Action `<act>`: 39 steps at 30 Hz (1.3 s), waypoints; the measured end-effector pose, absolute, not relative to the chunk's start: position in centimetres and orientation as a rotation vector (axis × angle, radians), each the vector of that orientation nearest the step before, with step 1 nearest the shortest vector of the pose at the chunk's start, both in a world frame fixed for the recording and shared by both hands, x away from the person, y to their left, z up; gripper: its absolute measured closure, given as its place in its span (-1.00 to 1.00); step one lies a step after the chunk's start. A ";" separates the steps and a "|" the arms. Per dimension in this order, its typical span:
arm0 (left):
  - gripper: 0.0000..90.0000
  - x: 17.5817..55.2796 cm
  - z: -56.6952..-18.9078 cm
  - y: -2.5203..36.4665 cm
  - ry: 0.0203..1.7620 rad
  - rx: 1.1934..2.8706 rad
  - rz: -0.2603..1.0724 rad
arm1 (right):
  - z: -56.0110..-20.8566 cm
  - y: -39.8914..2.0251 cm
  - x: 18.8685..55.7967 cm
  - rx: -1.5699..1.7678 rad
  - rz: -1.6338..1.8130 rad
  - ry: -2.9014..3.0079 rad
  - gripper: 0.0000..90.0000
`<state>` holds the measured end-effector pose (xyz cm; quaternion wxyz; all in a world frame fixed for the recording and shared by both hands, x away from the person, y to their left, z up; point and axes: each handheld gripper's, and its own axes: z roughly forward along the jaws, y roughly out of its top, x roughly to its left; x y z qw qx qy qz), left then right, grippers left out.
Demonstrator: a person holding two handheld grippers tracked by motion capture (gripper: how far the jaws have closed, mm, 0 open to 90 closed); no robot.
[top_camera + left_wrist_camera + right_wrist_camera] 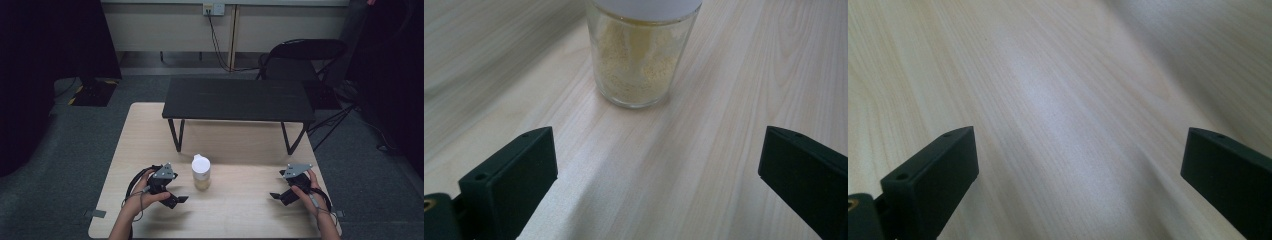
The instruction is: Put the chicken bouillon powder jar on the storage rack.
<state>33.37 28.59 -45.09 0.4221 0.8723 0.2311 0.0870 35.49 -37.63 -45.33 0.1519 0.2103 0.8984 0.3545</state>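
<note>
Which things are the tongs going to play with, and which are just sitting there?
Likely for the job:
- the jar with a white lid and yellow powder, right ahead of the left tongs
- the right tongs, open over the wooden table

Just sitting there:
- the low black stand on the table
- the black chair behind
- the wall socket

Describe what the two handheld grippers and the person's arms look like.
Both the left gripper and the right gripper are black, with two blocky, flat-faced black jaws, each bearing a small hole. A grey three-cornered plate tops each one, and a dark cable loops from each near the wrist. The forearms are bare, no sleeves visible.
</note>
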 end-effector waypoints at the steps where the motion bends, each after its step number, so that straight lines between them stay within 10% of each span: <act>1: -0.97 33.4 -45.1 28.6 0.579 2.184 0.218 | -45.3 -37.6 35.5 0.603 1.017 2.578 -0.98; 23: -0.99 36.7 -45.4 25.0 0.509 2.115 0.243 | -45.4 -37.6 35.6 0.595 1.048 2.574 -0.98; 39: -0.35 37.6 -47.5 23.0 0.481 2.054 0.275 | -45.6 -38.2 35.7 0.608 1.073 2.564 -0.98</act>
